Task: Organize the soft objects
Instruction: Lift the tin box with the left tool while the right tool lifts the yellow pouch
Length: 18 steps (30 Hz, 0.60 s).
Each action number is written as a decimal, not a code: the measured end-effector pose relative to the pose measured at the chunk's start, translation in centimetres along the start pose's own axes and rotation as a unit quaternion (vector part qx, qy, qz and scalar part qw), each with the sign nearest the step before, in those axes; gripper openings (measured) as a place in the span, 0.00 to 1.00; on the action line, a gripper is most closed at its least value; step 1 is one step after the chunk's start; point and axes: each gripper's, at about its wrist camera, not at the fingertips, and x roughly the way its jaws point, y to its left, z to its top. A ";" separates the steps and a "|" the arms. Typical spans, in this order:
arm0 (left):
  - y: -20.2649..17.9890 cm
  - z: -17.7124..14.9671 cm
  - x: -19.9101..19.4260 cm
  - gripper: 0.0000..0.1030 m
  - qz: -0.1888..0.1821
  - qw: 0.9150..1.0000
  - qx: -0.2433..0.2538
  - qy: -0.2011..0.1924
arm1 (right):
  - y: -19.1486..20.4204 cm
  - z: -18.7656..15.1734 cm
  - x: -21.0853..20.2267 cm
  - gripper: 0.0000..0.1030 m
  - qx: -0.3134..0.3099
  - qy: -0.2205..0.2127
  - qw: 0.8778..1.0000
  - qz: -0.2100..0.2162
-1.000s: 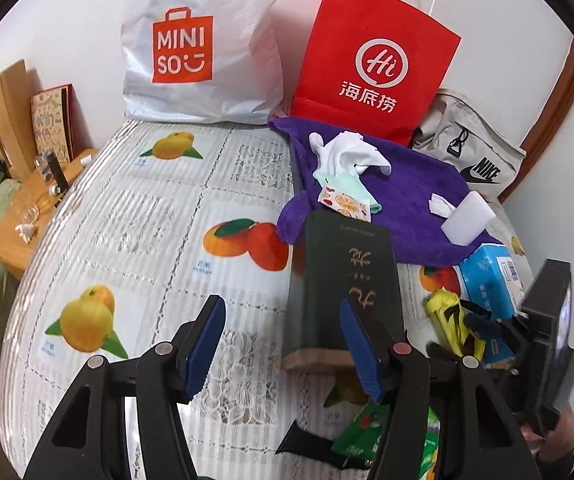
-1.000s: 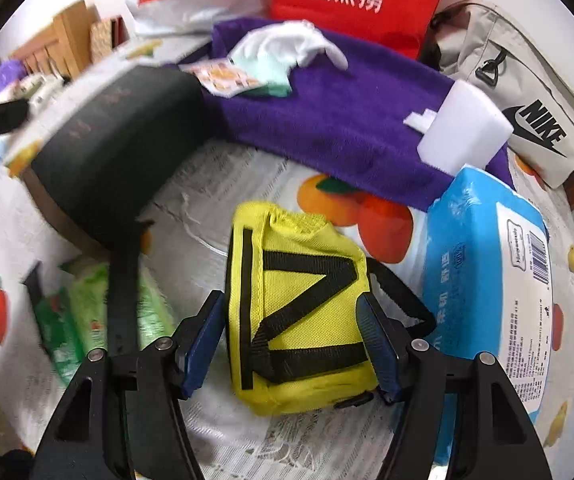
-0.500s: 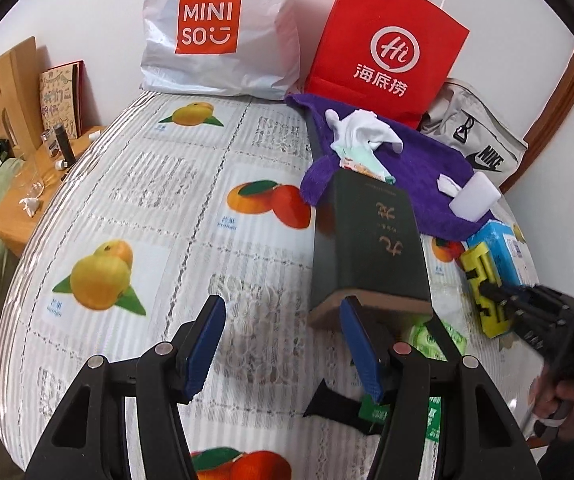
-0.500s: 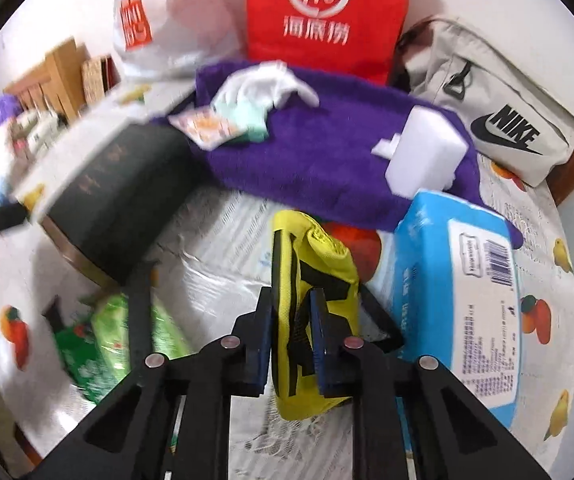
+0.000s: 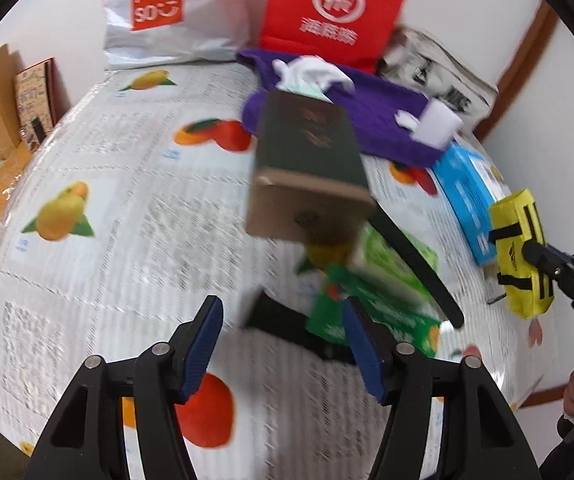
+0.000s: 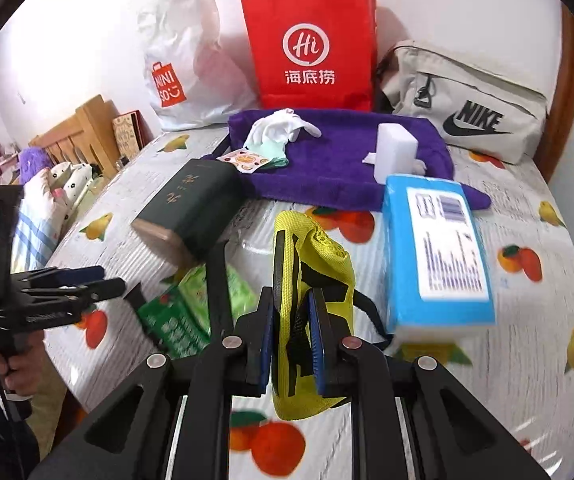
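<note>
Right wrist view: right gripper [image 6: 291,338] is pinching a yellow pouch [image 6: 311,264] between its blue pads [image 6: 267,344], jaws nearly together, having just finished closing on it; the pouch is hanging folded, its lower end drooping under the fingers. Just right of the gripper a blue tissue pack [image 6: 435,248] is lying flat. Ahead of it a purple towel [image 6: 339,168] is carrying a white glove [image 6: 283,126] and a white block [image 6: 395,152]. Ahead and left, a dark green box [image 6: 191,208] is resting tilted over a green packet [image 6: 191,308]. Only this view is showing the beige bag [image 6: 467,100] in full, plus the left gripper [image 6: 87,280] from the side, well apart at far left, a hand [image 6: 23,372] gripping its handle.

Left wrist view, blurred: left gripper [image 5: 279,344] is standing about half open with nothing between its pads, hovering over the fruit-print tablecloth [image 5: 107,208]. The green packet [image 5: 371,296] and a black strap [image 5: 287,320] are lying just ahead of its right finger, the box [image 5: 311,168] further ahead. Only here is the pouch [image 5: 521,256] seen from outside, at far right, clear of the cloth. At the back a red paper bag [image 5: 335,12] and a white plastic bag [image 5: 167,12] are standing against the wall.
</note>
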 end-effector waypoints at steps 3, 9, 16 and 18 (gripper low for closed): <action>-1.3 -1.0 0.0 0.59 0.004 1.000 0.017 0.006 | -0.7 -1.7 -1.4 0.16 0.011 -0.007 1.000 0.000; -1.4 -2.5 0.5 0.64 0.055 0.998 0.034 0.002 | -3.0 -4.3 -3.2 0.16 0.029 -0.015 0.999 -0.013; -2.4 -4.0 2.1 0.66 0.077 0.995 0.058 0.018 | -4.8 -6.4 -3.1 0.16 0.052 -0.016 0.998 -0.007; -2.8 -3.8 2.4 0.67 0.086 0.994 0.065 0.011 | -5.0 -6.7 -2.7 0.16 0.056 -0.012 0.998 -0.001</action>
